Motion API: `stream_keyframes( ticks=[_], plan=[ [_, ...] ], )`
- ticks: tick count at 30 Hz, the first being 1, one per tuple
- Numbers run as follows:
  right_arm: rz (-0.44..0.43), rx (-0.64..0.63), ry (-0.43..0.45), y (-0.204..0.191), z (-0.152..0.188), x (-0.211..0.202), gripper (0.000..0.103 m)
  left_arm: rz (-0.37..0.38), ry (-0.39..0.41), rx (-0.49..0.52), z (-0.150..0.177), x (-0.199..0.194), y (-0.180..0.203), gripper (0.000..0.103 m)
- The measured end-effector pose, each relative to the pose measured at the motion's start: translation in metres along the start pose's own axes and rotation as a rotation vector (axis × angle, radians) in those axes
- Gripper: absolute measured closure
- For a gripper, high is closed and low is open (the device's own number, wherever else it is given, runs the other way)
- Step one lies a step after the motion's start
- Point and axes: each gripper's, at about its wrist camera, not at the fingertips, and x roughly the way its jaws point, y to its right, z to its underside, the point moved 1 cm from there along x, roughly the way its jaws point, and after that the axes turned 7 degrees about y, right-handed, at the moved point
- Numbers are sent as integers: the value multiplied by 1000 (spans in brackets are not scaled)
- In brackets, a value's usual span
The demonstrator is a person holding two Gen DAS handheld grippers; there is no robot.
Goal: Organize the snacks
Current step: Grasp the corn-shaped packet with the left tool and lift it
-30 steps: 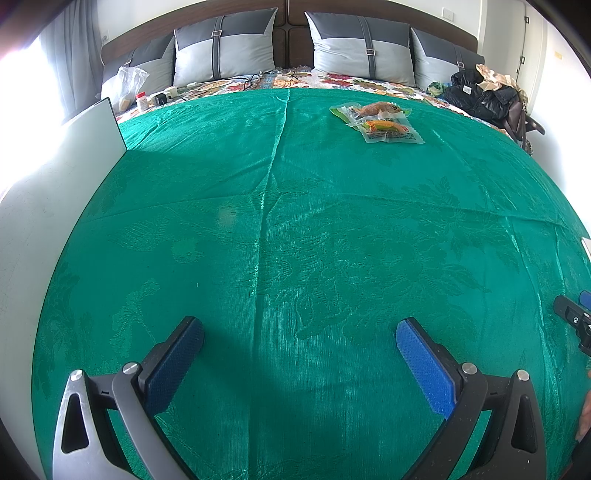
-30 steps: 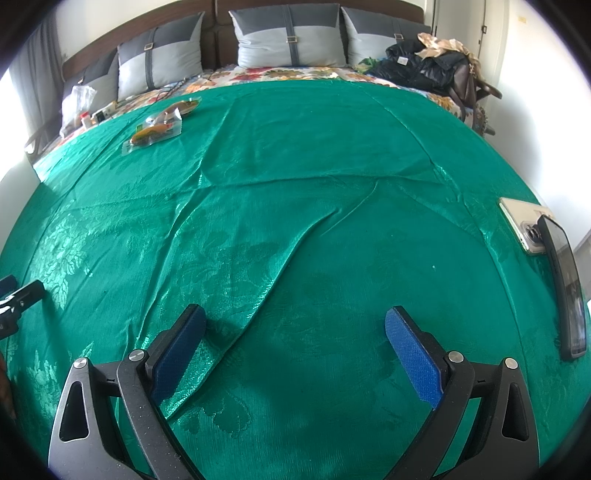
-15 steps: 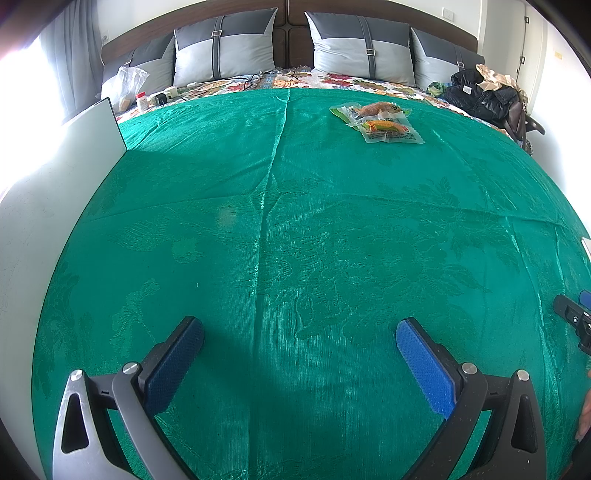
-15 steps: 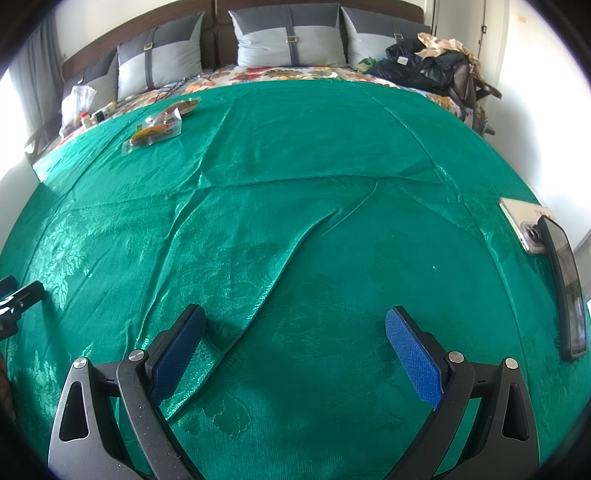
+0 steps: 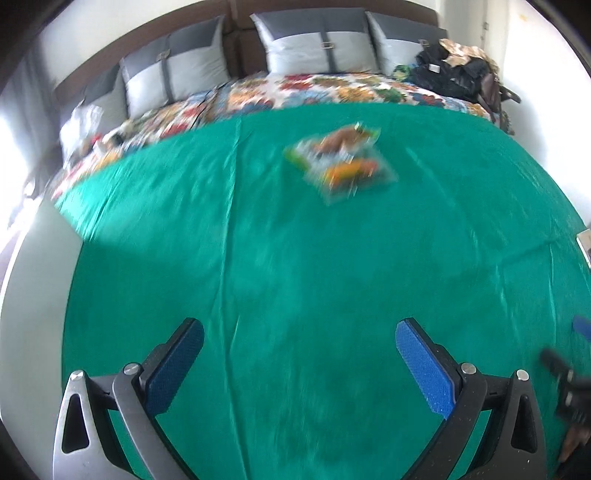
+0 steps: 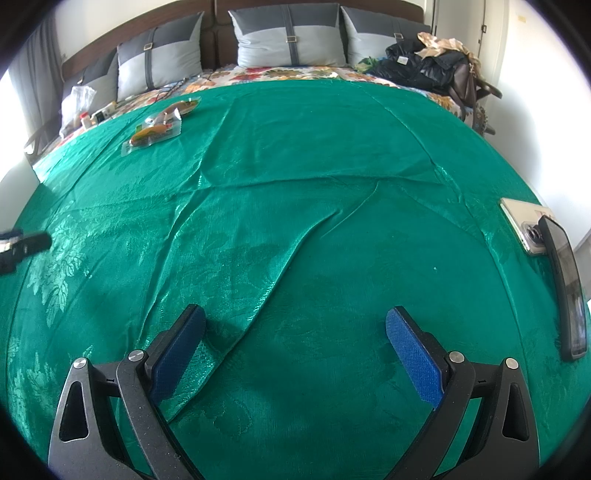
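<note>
Closest to you, your left gripper [image 5: 299, 338] has its two blue-padded fingers spread wide apart over the green bedspread [image 5: 295, 266], holding nothing; that whole view is smeared with motion blur, so fine detail is lost. Your right gripper [image 6: 295, 326] is also spread wide and empty, its left finger sitting beside a long raised fold in the bedspread [image 6: 332, 177]. At the far left edge of the right-hand view you can see the tip of the left gripper over the cloth. To your right, near the bed's edge, two phones lie touching: a dark phone [image 6: 565, 288] nearer you and a pale phone [image 6: 524, 227] just beyond it, partly under the dark one's far end. Farther up the bed, the snack packets [image 5: 341, 162] lie in a small overlapping cluster on the green cloth, well apart from both grippers; in the right-hand view the packets [image 6: 159, 127] sit up and to the left. Beyond them comes a floral sheet [image 6: 280, 74], then grey pillows [image 6: 291, 35] against the headboard, with a heap of dark clothes [image 6: 424, 61] at the far right corner.
</note>
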Motion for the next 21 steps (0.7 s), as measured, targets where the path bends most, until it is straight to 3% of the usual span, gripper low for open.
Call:
stream_keyframes(
  ticks=[4, 8, 13, 17, 20, 21],
  plan=[
    [-2, 0, -2, 0, -1, 3, 2, 39, -6, 101, -67, 37, 21, 1],
    [-2, 0, -2, 0, -1, 3, 2, 110, -41, 244, -110, 78, 47, 1],
    [-3, -1, -2, 0, -1, 3, 2, 119, -117, 297, -128, 122, 48, 1],
    [-5, -2, -2, -1, -2, 4, 2, 216, -214, 295, -119, 140, 50, 1],
    [-6, -2, -2, -2, -1, 4, 2, 265, -186, 248, -116, 129, 47, 28],
    [-6, -2, -2, -2, -1, 4, 2, 260, -174, 240, -116, 125, 46, 49]
  ],
)
